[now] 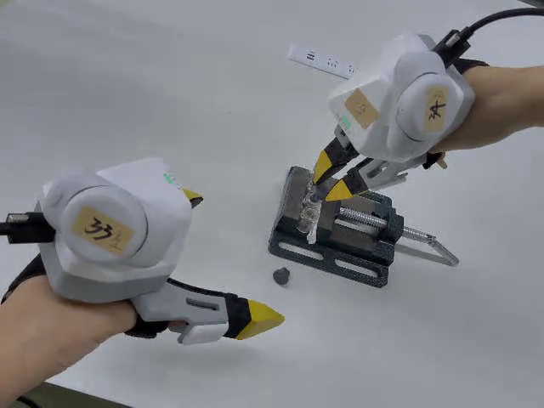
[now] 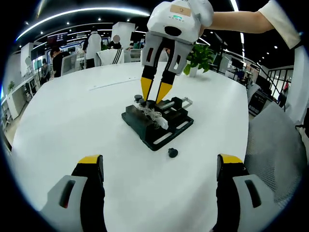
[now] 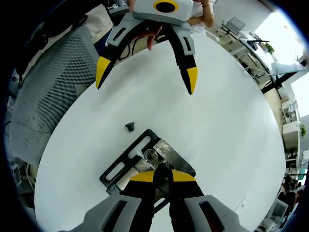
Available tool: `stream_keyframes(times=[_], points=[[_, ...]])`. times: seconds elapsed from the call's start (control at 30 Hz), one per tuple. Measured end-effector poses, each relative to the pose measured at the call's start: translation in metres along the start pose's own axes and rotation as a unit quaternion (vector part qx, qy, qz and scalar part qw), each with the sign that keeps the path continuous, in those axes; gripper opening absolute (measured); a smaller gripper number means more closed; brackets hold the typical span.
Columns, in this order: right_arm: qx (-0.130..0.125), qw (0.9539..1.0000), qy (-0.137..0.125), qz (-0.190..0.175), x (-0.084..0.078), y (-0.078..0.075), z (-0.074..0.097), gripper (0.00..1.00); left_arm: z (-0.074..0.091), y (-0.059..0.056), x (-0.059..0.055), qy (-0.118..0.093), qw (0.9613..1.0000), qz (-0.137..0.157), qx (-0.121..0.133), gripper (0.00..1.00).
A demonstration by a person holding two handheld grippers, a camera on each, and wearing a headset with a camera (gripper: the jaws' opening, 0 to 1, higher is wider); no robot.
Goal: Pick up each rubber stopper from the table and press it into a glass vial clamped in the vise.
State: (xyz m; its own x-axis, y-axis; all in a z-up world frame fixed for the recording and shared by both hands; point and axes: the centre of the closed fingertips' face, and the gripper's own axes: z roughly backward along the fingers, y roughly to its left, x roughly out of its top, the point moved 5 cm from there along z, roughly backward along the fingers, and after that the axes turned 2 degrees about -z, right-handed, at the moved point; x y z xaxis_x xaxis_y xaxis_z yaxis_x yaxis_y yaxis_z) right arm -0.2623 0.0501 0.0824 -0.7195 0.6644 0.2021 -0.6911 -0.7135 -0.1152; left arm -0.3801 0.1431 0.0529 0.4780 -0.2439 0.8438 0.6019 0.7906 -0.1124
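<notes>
A black vise point(image 1: 340, 246) point(image 2: 154, 125) point(image 3: 130, 159) stands on the white table and clamps clear glass vials point(image 1: 308, 217) point(image 2: 155, 114) point(image 3: 151, 154) in a row. My right gripper point(image 1: 330, 180) point(image 2: 154, 92) point(image 3: 162, 176) points down at the far end of that row, its yellow tips close together on a dark rubber stopper point(image 3: 161, 170) right at a vial's mouth. One loose dark stopper point(image 1: 280, 274) point(image 2: 173, 152) point(image 3: 130, 126) lies on the table just in front of the vise. My left gripper point(image 1: 229, 259) point(image 2: 159, 162) point(image 3: 147, 77) hovers open and empty, short of that stopper.
A white power strip point(image 1: 321, 59) lies at the far side of the table. The vise's screw handle point(image 1: 429, 242) sticks out to the right. A potted plant point(image 2: 200, 55) stands at the table's far edge, and a grey mesh chair point(image 3: 53, 87) is beside the table.
</notes>
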Motion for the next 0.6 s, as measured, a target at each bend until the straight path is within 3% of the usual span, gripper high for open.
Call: stream_keyframes(times=[0.6], points=[[0.007,1.0,0.005,0.005,0.003,-0.0012,-0.0017,0.04,-0.0003,0.0,-0.0051,0.002,1.0,0.009,-0.002,0.96]])
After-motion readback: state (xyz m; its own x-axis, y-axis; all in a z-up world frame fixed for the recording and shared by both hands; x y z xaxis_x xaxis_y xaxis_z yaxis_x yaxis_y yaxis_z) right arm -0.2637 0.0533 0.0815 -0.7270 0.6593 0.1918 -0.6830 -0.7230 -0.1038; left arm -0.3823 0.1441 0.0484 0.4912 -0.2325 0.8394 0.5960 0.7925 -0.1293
